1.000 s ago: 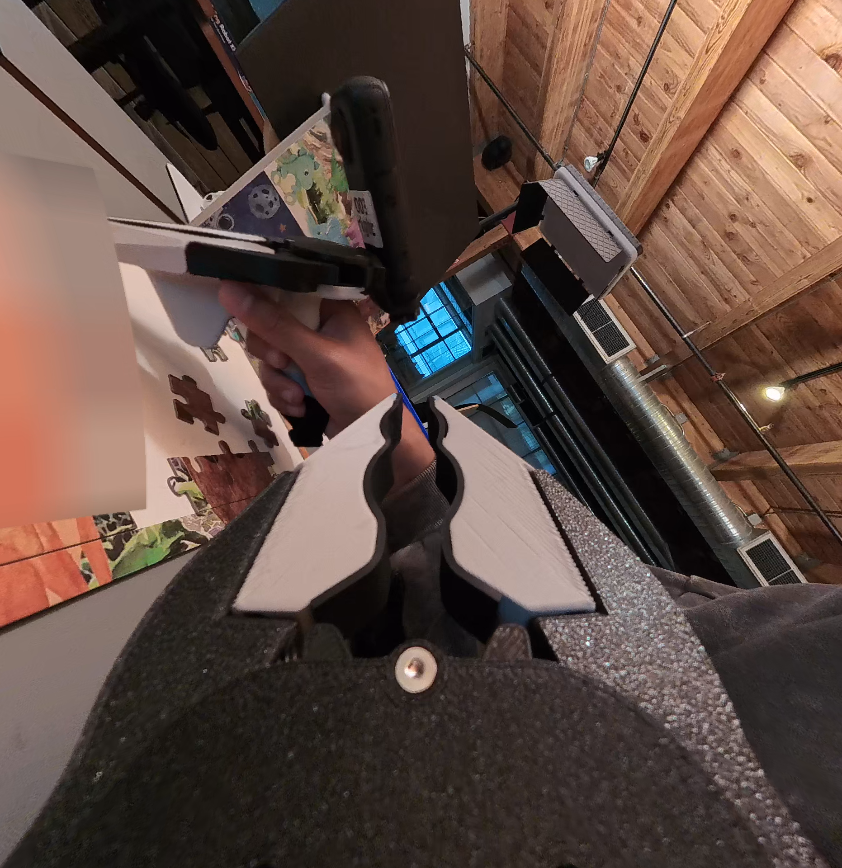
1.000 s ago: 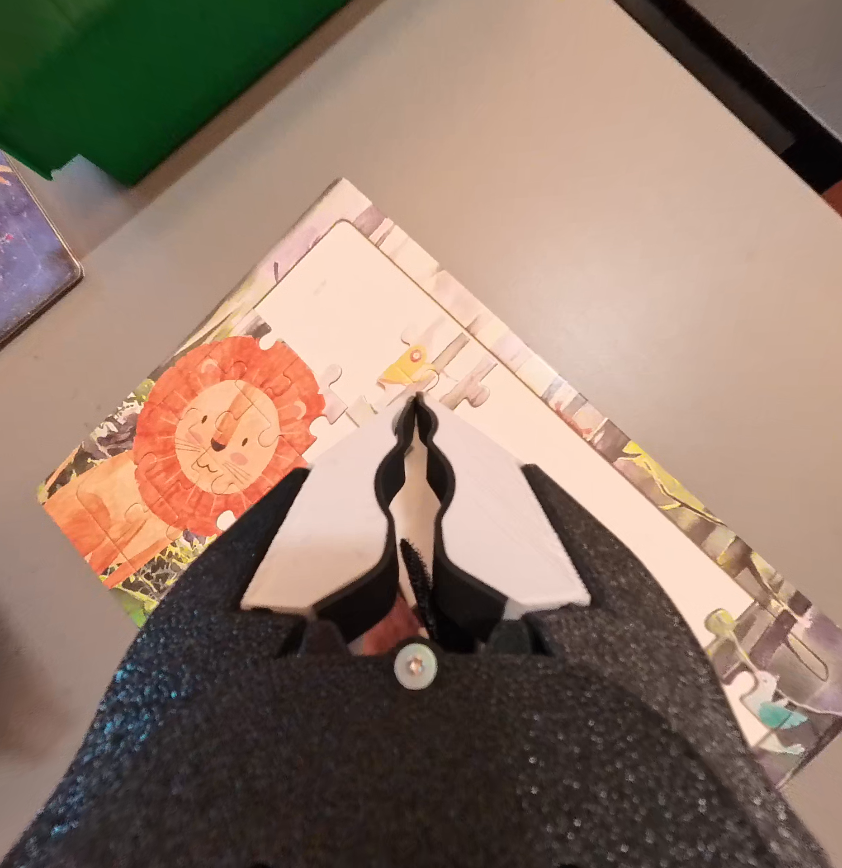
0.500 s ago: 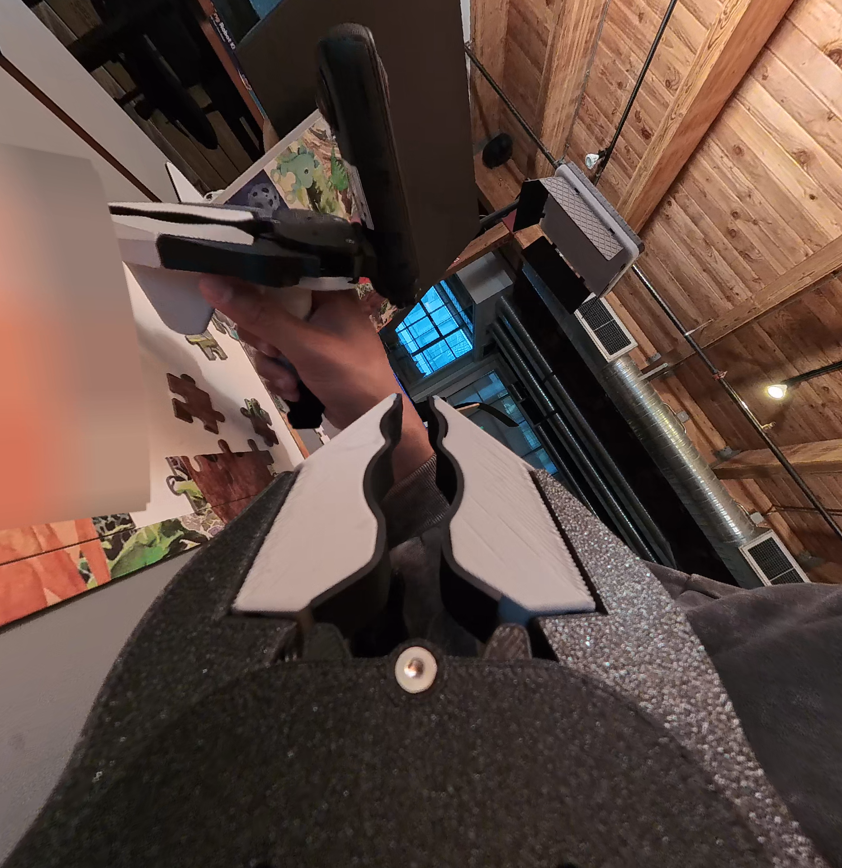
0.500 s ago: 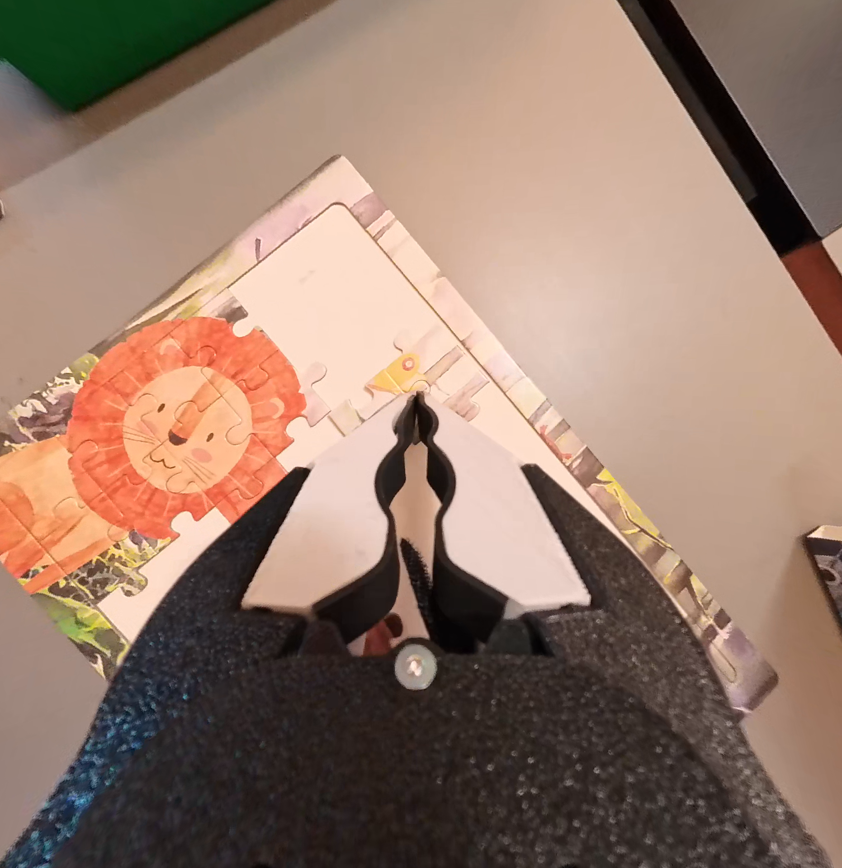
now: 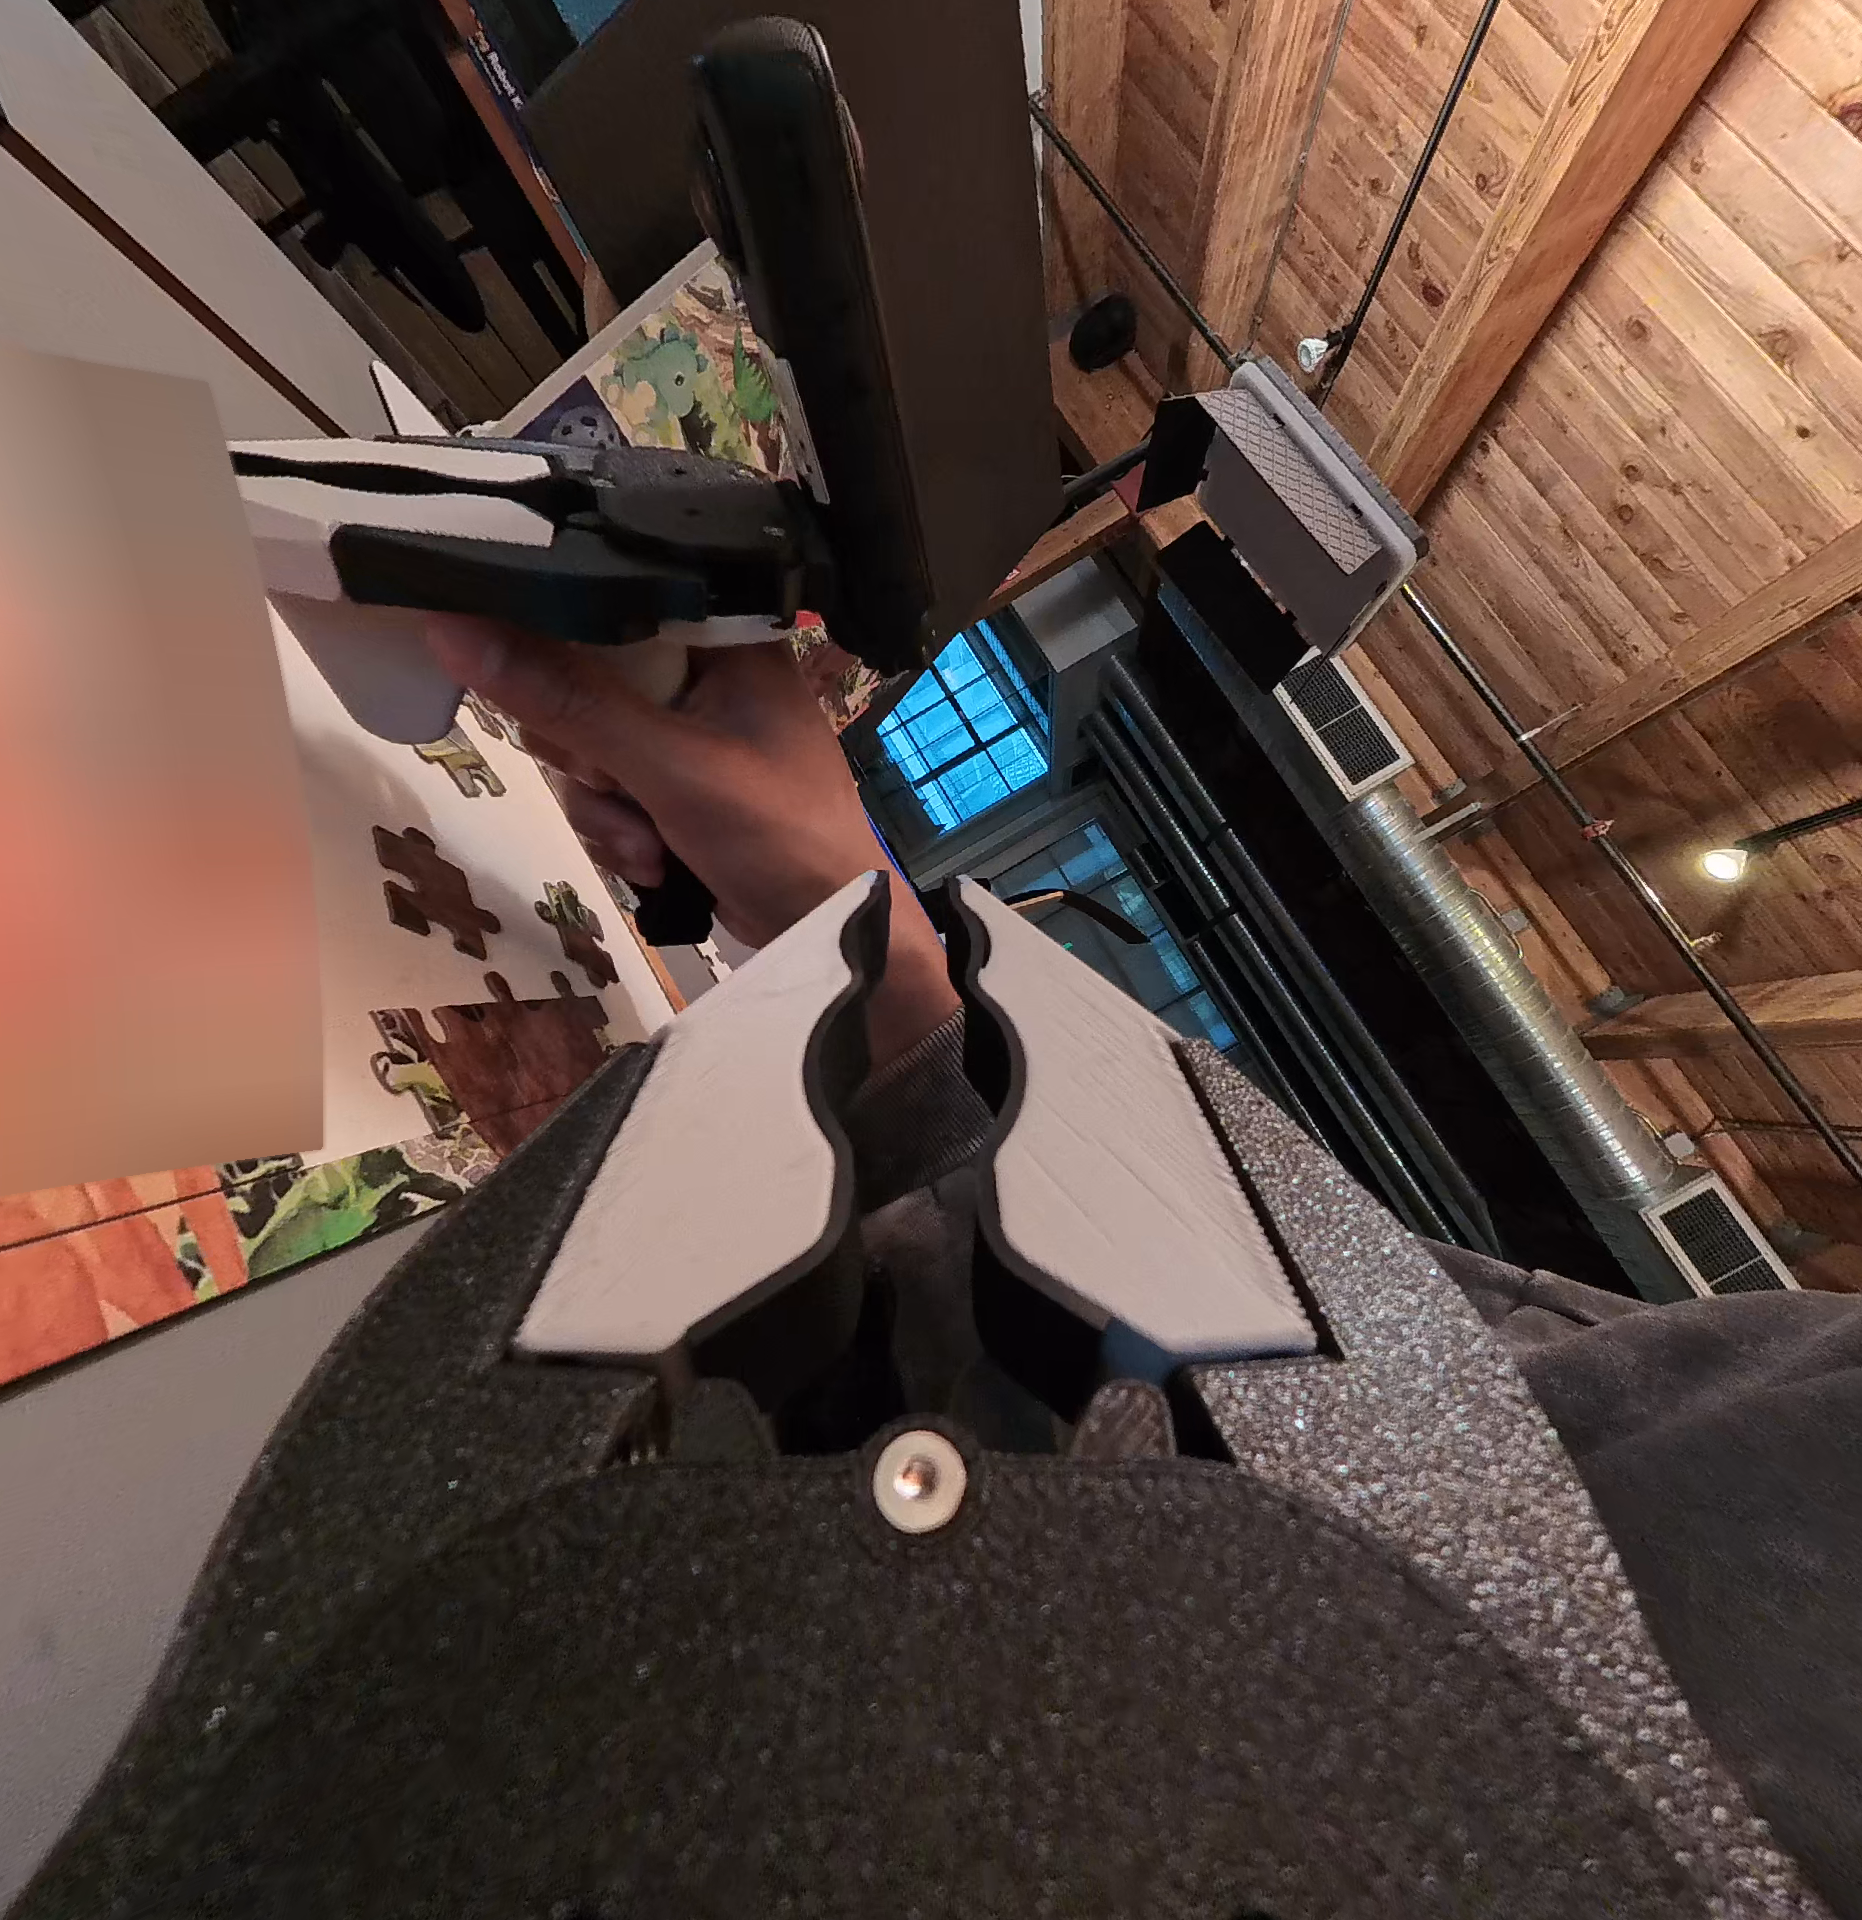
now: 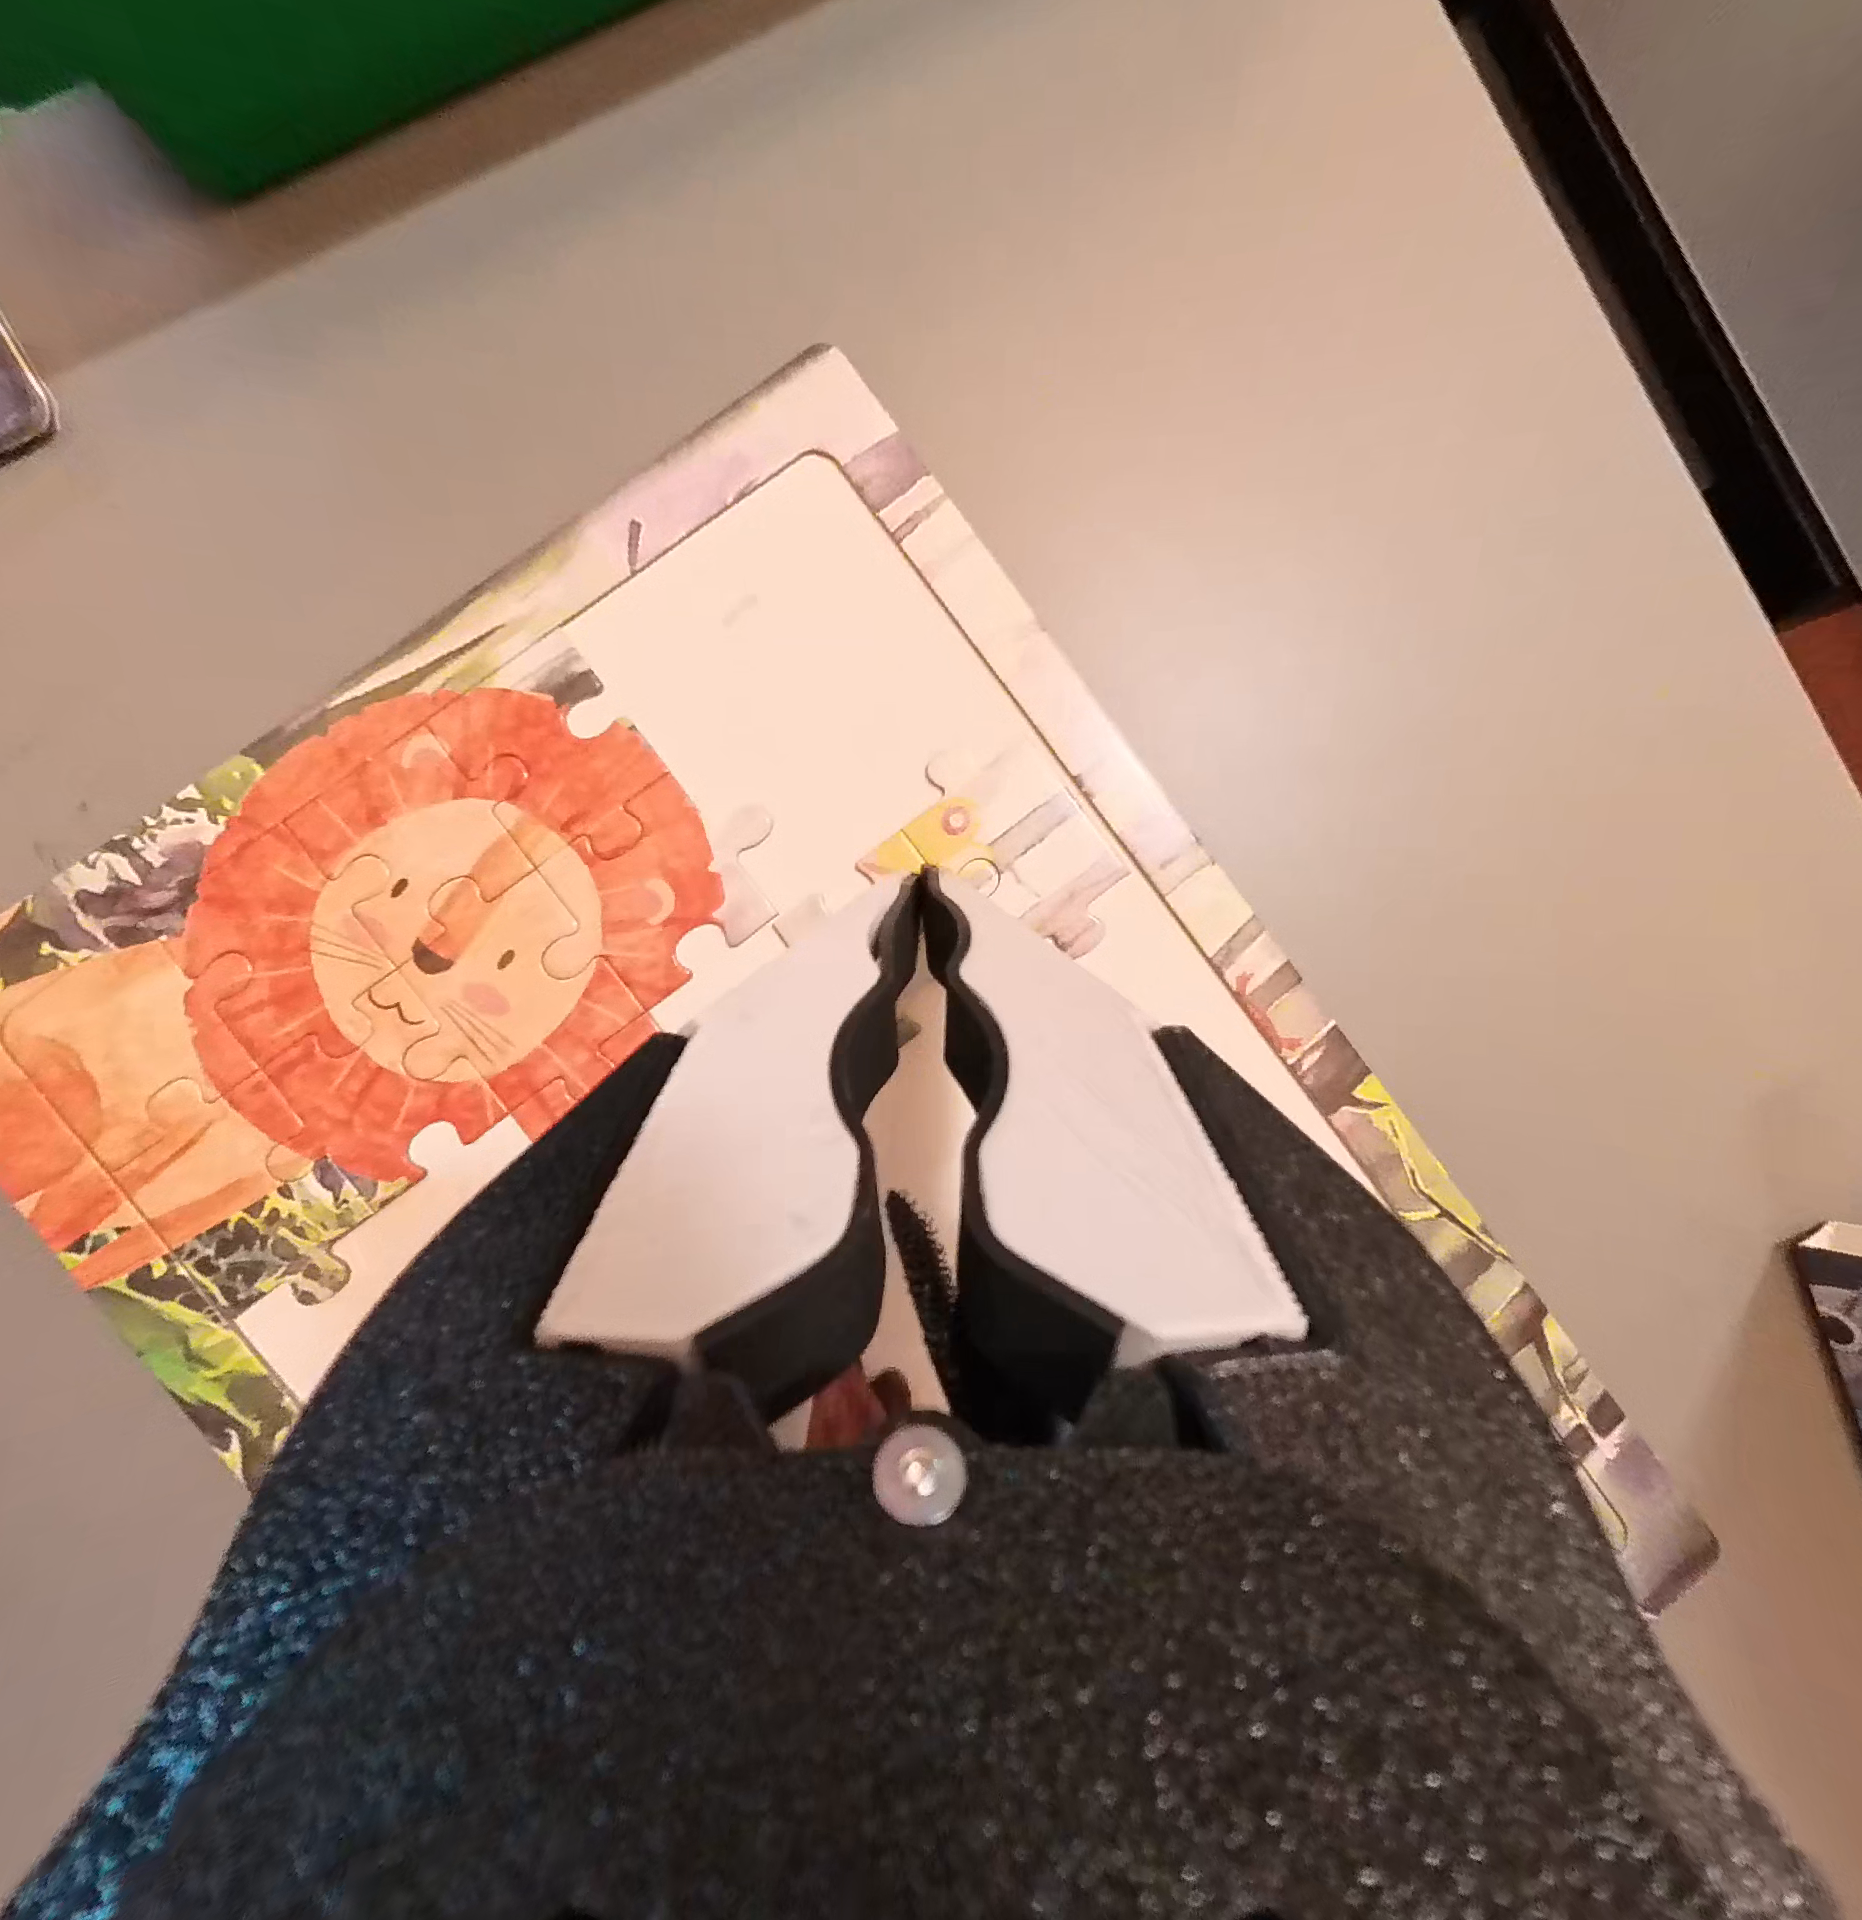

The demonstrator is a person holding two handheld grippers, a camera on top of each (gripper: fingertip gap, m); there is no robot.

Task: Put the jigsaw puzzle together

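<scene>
Just ahead of the right gripper [image 6: 922,883] tips: small yellow-bird cardboard jigsaw piece [image 6: 937,831], seated flat in the rectangular cardboard puzzle tray with painted jungle border [image 6: 885,488]. Right gripper fingers pressed together at the tips; nothing visibly pinched btwn them, though the view cannot rule out a thin piece. It hangs over the tray, pointing down.

Left of the fingers: assembled orange-maned lion section [image 6: 439,925], pieces interlocked. Btwn lion and bird, and beyond toward the far corner: bare white tray floor [image 6: 802,675], i.e. puzzle judged roughly half done. Tray rests on a smooth grey-beige table [image 6: 1218,312]; green box [image 6: 283,83] at the far left.

Left gripper [image 5: 916,894]: fingers a narrow gap apart, empty, aimed up past the wooden plank ceiling [image 5: 1529,416], well away from the tray. To its left, the person's hand [image 5: 698,748] grips the other tool; beneath it, a loose dark-brown jigsaw piece [image 5: 428,894] and a greenish one [image 5: 579,930] lie on the white floor.

Handling (est.): pieces thin, v. light, fairly stiff but bendable at the tabs. Lying flat they offer no side to pinch, so take hold at an edge or a projecting tab, approx. edge-on, light squeeze. Seated pieces need pressing, not gripping. Tray itself is light and prob. slides on the table if pushed sideways.
</scene>
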